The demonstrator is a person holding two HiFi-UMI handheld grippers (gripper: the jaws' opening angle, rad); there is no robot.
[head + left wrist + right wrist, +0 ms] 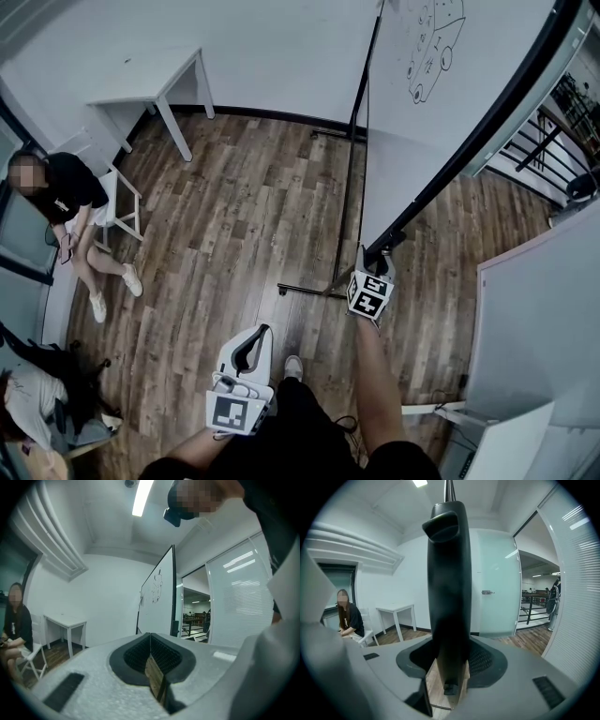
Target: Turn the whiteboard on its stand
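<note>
The whiteboard stands tilted on its black stand, a car doodle near its top. A black frame runs along its lower edge. My right gripper is shut on the end of that frame, and in the right gripper view the black frame rises between the jaws and fills the gap. My left gripper hangs low near my legs, well away from the board, shut and empty. In the left gripper view its pads meet, and the whiteboard shows edge-on beyond them.
The stand's foot bar lies on the wooden floor just ahead of my shoe. A white table stands at the back wall. A person sits on a white chair at the left. A white panel stands close on my right.
</note>
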